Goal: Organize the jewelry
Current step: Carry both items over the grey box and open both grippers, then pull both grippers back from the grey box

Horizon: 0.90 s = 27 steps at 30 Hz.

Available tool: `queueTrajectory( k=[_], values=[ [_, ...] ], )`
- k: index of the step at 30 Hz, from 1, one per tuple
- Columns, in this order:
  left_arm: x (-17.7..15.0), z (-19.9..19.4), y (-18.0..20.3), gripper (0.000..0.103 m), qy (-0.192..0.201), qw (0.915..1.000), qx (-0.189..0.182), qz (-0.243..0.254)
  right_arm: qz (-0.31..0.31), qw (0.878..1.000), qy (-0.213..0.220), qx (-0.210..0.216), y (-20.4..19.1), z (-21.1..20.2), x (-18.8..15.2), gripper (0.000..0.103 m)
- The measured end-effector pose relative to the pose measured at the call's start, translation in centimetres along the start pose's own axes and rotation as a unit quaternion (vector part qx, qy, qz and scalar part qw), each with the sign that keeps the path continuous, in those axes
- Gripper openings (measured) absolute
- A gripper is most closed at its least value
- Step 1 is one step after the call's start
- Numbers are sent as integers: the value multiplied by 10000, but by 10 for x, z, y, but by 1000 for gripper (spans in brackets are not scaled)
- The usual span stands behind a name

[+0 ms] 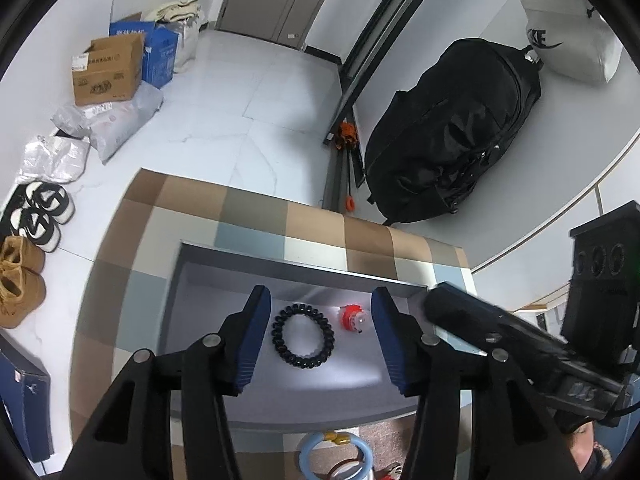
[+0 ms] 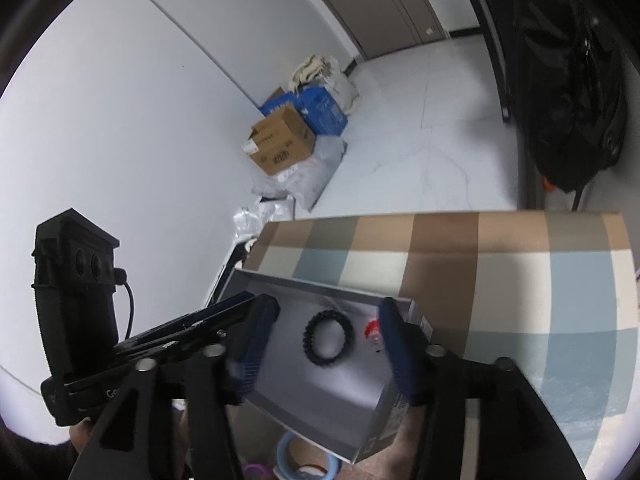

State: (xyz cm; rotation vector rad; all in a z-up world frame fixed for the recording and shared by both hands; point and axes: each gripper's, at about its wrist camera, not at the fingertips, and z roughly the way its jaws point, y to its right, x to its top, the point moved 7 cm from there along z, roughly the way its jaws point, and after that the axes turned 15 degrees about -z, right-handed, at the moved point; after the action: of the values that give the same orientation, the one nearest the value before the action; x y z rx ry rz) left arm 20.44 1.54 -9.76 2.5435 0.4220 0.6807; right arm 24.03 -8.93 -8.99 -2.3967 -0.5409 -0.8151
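Inside grey tray [image 1: 208, 280]: black bracelet [image 1: 303, 335].

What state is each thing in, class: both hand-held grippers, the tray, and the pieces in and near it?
Left hand-held gripper: open, empty, over the tray.
Right hand-held gripper: open, empty, over the tray.
Shallow grey rectangular tray: open-topped, on the checked cloth.
Black spiral coil bracelet: flat inside the tray, untouched.
Small red ornament: inside the tray, apart from the bracelet.
Pale blue ring: outside the tray, on the cloth.
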Motion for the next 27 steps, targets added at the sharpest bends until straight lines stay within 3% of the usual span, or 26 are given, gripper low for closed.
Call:
queueTrajectory(
  k=[1, 7, 10, 15, 23, 27],
  values=[
    [0, -2, 0, 47, 47, 10000, 55, 25, -10, 10000, 53, -44, 0, -3, 1, 74],
    [-1, -12, -3, 49, 316, 9987, 378, 97, 130, 9995, 198, -201, 3, -19, 1, 90],
    [-2, -20, -3, 61, 537, 9972, 487, 157, 123, 9990, 270, -346, 2, -27, -1, 100],
    [-5, -32, -2, 70, 881, 9936, 637, 296, 9, 9981, 369, -491, -2, -39, -6, 103],
    [-20, -50, -4, 71, 1241, 9886, 728, 452, -111, 9962, 514, -701, -9, -60, -22, 103],
    [-29, -61, -3, 80, 1411, 9855, 771, 540, -151, 9949, 618, -785, -13, -71, -28, 103]
  ],
)
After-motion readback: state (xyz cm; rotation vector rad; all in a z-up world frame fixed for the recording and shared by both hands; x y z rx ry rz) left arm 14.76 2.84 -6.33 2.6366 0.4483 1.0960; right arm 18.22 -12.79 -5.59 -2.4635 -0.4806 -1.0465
